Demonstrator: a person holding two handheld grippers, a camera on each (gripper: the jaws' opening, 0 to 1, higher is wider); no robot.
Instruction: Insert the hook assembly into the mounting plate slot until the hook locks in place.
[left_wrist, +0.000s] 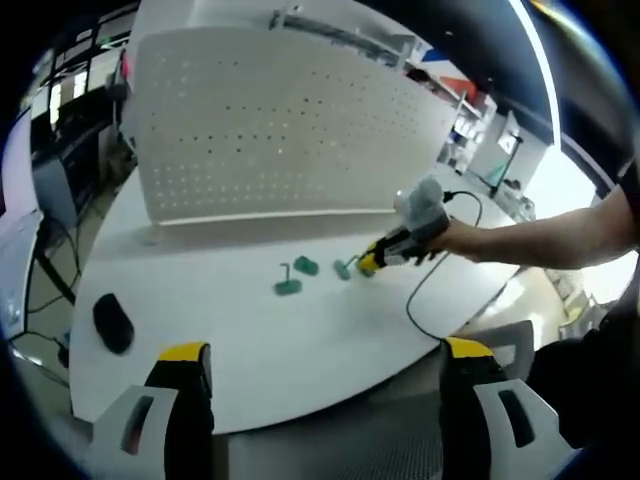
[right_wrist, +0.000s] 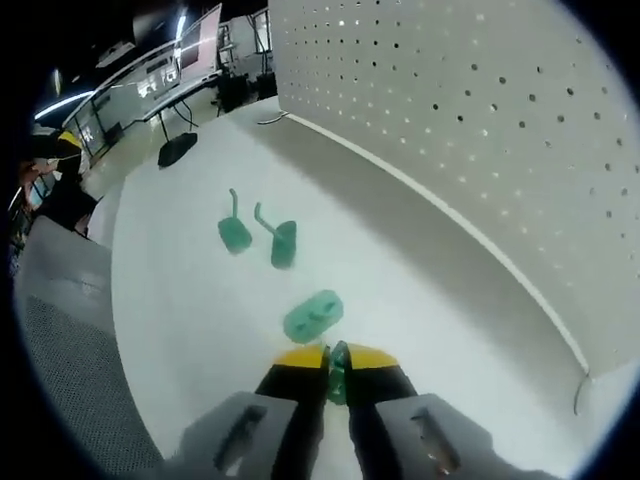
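Note:
Three green plastic parts lie on the white table (right_wrist: 180, 330). Two are hooks on small bases (right_wrist: 235, 232) (right_wrist: 283, 243), also seen as the hooks (left_wrist: 288, 285) (left_wrist: 306, 266) in the left gripper view. The third is a flat green mounting plate (right_wrist: 313, 315) with slots, just ahead of my right gripper (right_wrist: 337, 362). That gripper is shut on a thin green hook piece (right_wrist: 338, 378) held between its yellow tips. In the left gripper view a person's hand holds the right gripper (left_wrist: 365, 264) beside the plate (left_wrist: 344, 269). My left gripper (left_wrist: 325, 365) hangs back over the near table edge, open wide.
A white pegboard (left_wrist: 290, 120) stands upright along the table's far side. A black mouse (left_wrist: 113, 323) lies near the left edge. A black cable (left_wrist: 425, 290) trails from the right gripper across the table. Desks and monitors stand beyond.

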